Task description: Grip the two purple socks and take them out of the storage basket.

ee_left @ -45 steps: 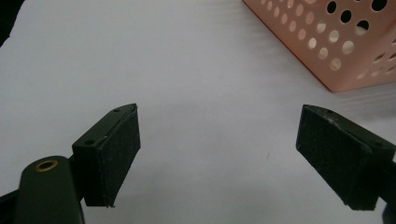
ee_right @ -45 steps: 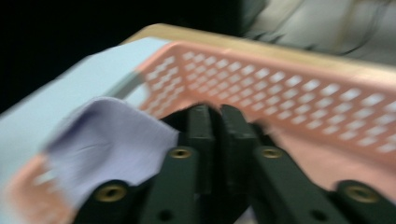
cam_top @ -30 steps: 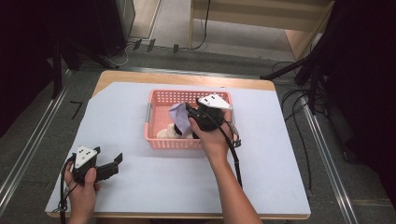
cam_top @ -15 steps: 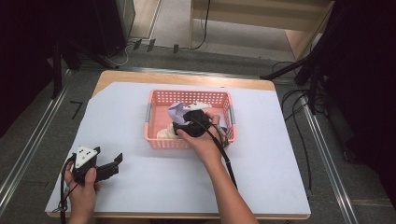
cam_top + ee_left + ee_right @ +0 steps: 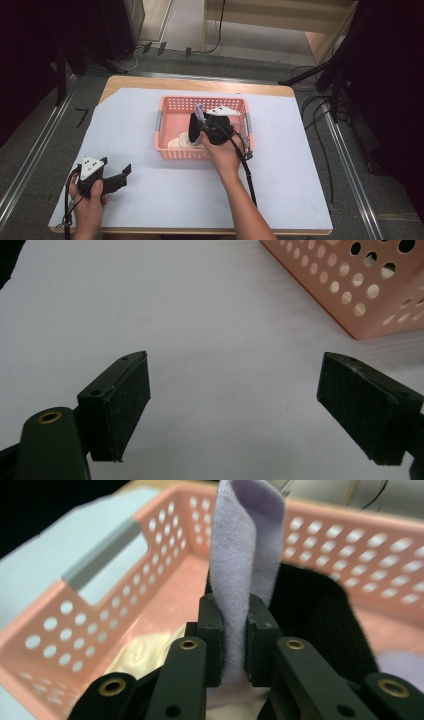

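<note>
Tabletop (image 5: 150, 210), covered by a white sheet, with a pink perforated basket (image 5: 167, 150) near the middle of its far edge. Inside the basket lie a black cloth (image 5: 320, 625) and a cream cloth (image 5: 145, 655). The right gripper (image 5: 234, 645), whose jaws have just been closing, pinches a folded lavender cloth (image 5: 245, 545) upright over the basket. The left gripper (image 5: 235, 410) rests near the front left corner, jaws wide apart, holding nothing.
</note>
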Demonstrator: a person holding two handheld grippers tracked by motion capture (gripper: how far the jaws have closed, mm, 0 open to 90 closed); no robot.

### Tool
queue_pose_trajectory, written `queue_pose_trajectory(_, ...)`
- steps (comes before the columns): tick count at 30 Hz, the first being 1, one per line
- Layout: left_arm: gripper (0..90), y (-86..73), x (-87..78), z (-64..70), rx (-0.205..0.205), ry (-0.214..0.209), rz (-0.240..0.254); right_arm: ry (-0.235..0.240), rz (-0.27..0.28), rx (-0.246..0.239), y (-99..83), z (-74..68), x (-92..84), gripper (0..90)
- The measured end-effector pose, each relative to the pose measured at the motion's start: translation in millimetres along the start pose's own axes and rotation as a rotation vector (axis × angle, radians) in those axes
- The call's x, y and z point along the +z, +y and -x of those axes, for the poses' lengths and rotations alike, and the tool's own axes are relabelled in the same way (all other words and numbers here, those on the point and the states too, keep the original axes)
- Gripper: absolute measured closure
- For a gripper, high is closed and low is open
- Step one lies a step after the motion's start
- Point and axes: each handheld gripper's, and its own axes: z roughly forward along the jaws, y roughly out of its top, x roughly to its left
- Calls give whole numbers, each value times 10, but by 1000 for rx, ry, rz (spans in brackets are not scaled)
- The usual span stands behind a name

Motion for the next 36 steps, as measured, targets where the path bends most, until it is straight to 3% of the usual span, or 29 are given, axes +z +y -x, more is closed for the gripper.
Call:
queue_pose_trajectory(5,146,0,1,2,1,2,0,22,120,0,41,39,-164,859)
queue_pose_trajectory(9,146,-1,2,3,1,2,2,35,217,-29,73,30,-261,864)
queue_pose_trajectory(18,146,-1,4,3,0,2,6,32,384,-44,96,97,-394,865)
queue_pose_trajectory(28,146,0,2,0,3,1,2,-8,527,-73,95,253,-524,865)
queue_pose_trajectory(36,146,-2,5,7,-3,3,7,-96,618,-48,101,513,-755,865)
